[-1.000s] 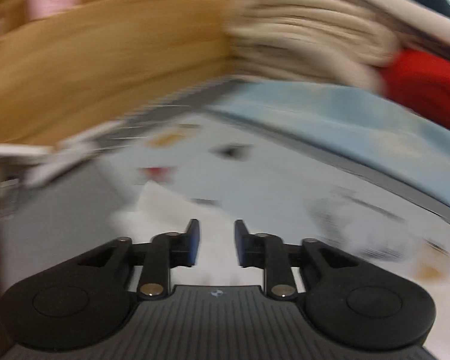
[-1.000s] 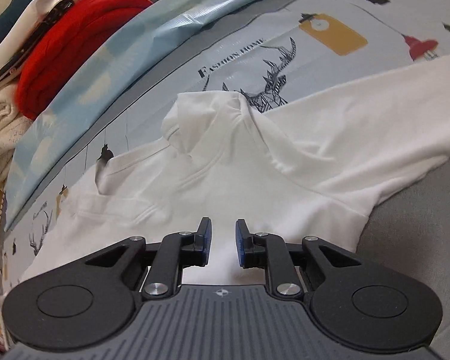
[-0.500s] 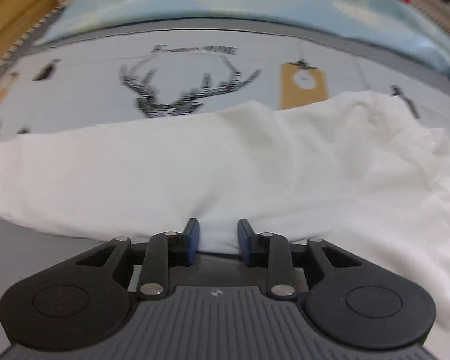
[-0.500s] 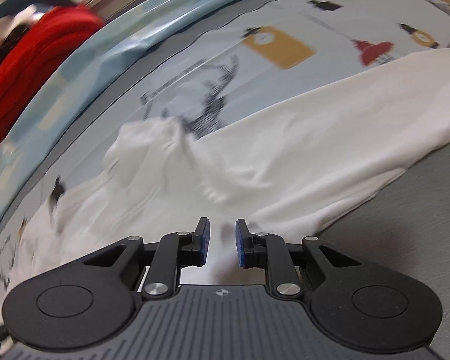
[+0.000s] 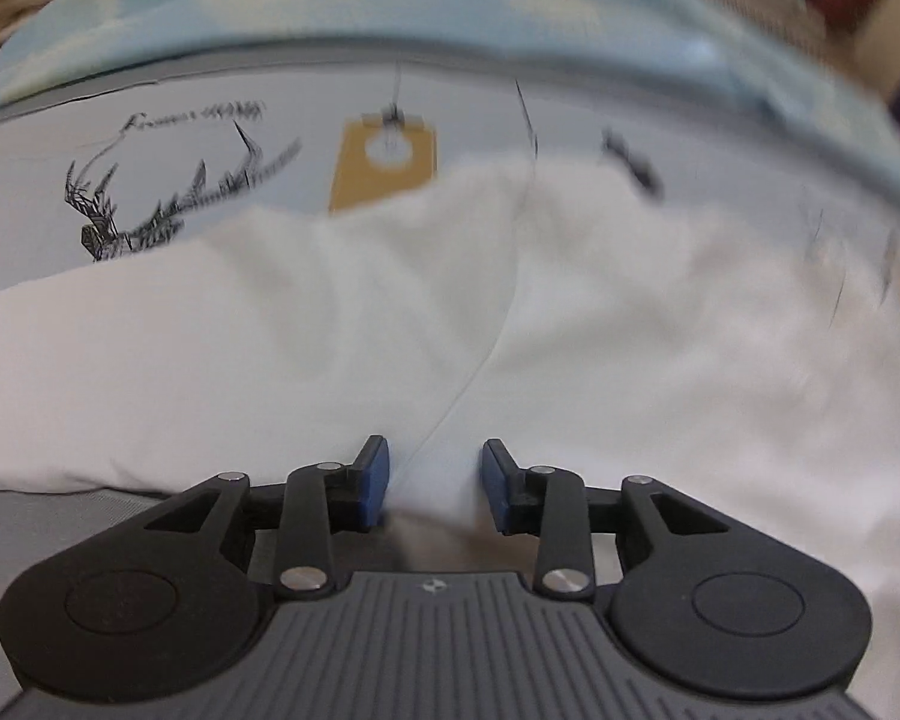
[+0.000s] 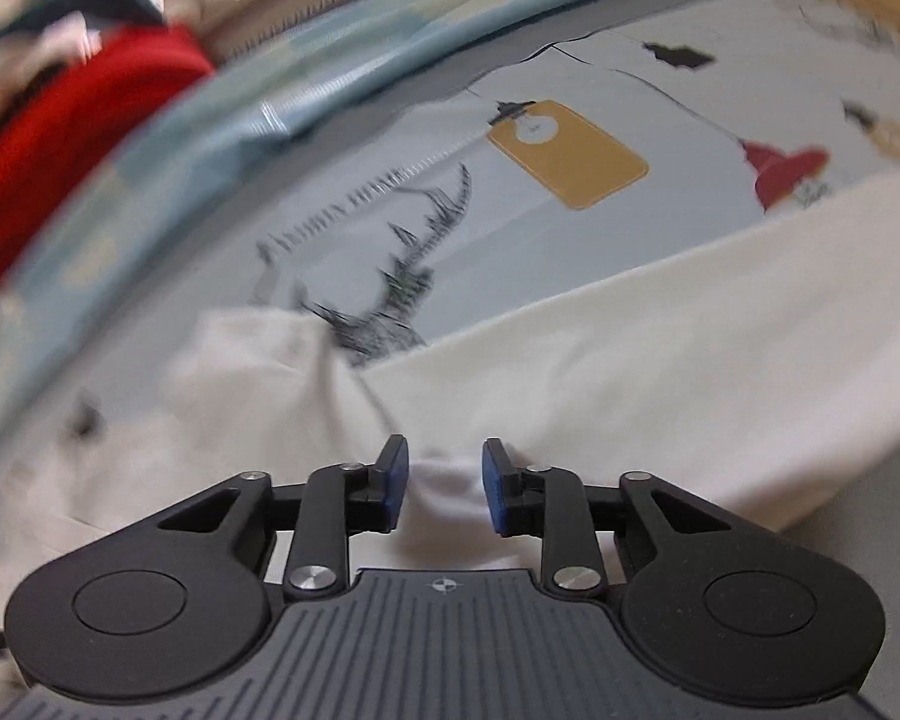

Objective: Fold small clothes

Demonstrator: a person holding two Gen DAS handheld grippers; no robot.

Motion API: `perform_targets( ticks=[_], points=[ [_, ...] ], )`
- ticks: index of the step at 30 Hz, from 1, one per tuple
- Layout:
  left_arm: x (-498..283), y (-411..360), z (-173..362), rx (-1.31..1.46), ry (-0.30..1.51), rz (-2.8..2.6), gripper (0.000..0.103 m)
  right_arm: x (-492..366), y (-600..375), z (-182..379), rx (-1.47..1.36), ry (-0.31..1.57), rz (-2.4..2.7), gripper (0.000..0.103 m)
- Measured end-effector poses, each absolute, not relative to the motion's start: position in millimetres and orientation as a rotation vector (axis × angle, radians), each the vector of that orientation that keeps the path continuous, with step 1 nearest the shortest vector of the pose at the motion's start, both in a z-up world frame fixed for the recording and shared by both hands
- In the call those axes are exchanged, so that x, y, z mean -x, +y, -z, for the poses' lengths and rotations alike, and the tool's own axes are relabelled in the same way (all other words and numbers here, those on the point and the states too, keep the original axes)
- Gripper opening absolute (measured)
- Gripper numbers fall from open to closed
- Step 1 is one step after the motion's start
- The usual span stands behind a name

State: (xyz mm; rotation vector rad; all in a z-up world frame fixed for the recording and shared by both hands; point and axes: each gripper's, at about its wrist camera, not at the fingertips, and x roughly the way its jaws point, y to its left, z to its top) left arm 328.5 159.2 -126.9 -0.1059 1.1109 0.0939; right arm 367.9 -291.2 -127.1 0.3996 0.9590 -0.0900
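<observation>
A white garment (image 5: pixel 330 348) lies spread over a pale blue printed cloth (image 5: pixel 222 96) that covers a grey surface (image 5: pixel 42 516), its hem running along the near edge of that cloth; the print shows a line-drawn stag (image 5: pixel 168 198), a mustard-yellow tag (image 5: pixel 384 162) and, in the right wrist view, a red lamp (image 6: pixel 780 171); the left gripper (image 5: pixel 433 474) points steeply down at the garment's near edge, its jaws opening and standing narrowly apart, with a bunched fold of white fabric between the blue pads (image 5: pixel 377 474); the fabric appears to fill most of the gap, though blur makes it hard to tell whether the pads press on it; the right gripper (image 6: pixel 444 483) likewise angles down at the garment (image 6: pixel 630 372), its jaws opening and narrowly parted, a small ridge of white cloth sitting between the pads without clearly touching both; a crease runs from the left gripper's gap up across the garment toward the far edge of the printed cloth; beyond that far edge lies a light blue fabric strip (image 6: pixel 222 114), and past it a heap of red cloth (image 6: pixel 72 132) beside cream-coloured clothes at the far left corner; much of both views is smeared by motion.
</observation>
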Motion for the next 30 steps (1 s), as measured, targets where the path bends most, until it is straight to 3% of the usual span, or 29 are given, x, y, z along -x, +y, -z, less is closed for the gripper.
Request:
perform_targets(
  ticks=[2, 5, 7, 8, 10, 18, 21, 25, 30],
  points=[
    [-327, 153, 127, 0.024, 1.127, -0.096, 0.018, -374, -288, 133, -0.345, 0.933, 0.104, 0.029],
    [-324, 151, 130, -0.031, 1.179, -0.094, 0.014, -384, -282, 136, -0.264, 0.911, 0.095, 0.029],
    [-321, 146, 132, -0.075, 1.203, -0.083, 0.014, -387, -282, 140, -0.221, 0.892, 0.087, 0.026],
    [-319, 143, 132, -0.109, 1.21, -0.074, 0.014, -389, -281, 143, -0.191, 0.879, 0.084, 0.013],
    [-313, 140, 129, -0.14, 1.207, -0.068, 0.015, -393, -279, 147, -0.107, 0.848, 0.109, 0.0],
    [-311, 162, 106, 0.049, 1.121, -0.026, 0.024, -414, -306, 157, 0.01, 0.762, 0.25, 0.0],
    [-307, 168, 91, 0.103, 1.086, -0.046, 0.03, -408, -326, 144, -0.121, 0.759, 0.243, 0.0],
    [-305, 173, 84, 0.142, 1.064, -0.099, 0.031, -375, -348, 116, -0.308, 0.706, 0.26, 0.031],
    [-300, 169, 79, 0.165, 1.046, -0.114, 0.031, -356, -352, 116, -0.345, 0.705, 0.131, 0.035]
  ],
)
